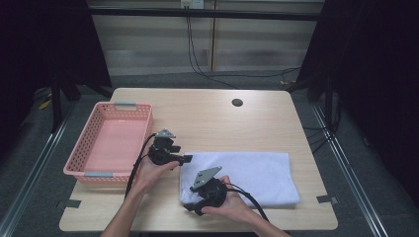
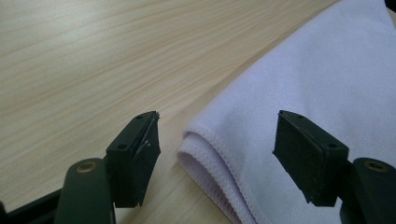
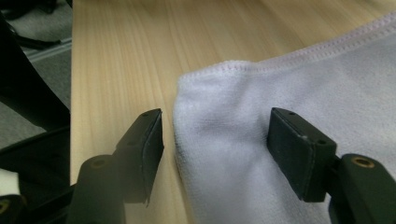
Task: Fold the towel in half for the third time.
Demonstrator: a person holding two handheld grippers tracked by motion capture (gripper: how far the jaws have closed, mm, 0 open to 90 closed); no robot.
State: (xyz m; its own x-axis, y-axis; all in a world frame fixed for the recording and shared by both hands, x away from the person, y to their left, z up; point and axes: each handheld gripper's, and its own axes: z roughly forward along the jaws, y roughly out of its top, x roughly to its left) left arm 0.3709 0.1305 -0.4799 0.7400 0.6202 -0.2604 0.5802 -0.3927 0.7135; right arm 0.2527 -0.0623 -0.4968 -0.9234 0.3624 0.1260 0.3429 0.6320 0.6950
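We find the folded white towel (image 1: 247,175) lying long-axis left to right on the table (image 1: 207,118); both grippers — left gripper (image 1: 187,159), right gripper (image 1: 190,207) — stand at its left corners, jaws apart, gripping nothing.

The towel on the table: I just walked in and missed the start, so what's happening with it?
A person holds a gripper in each hand at the left end of a folded white towel lying on the table. The left gripper is open around the towel's far left corner, the right gripper open around its near left corner. Neither has pinched the cloth yet. A pink basket sits to the left.
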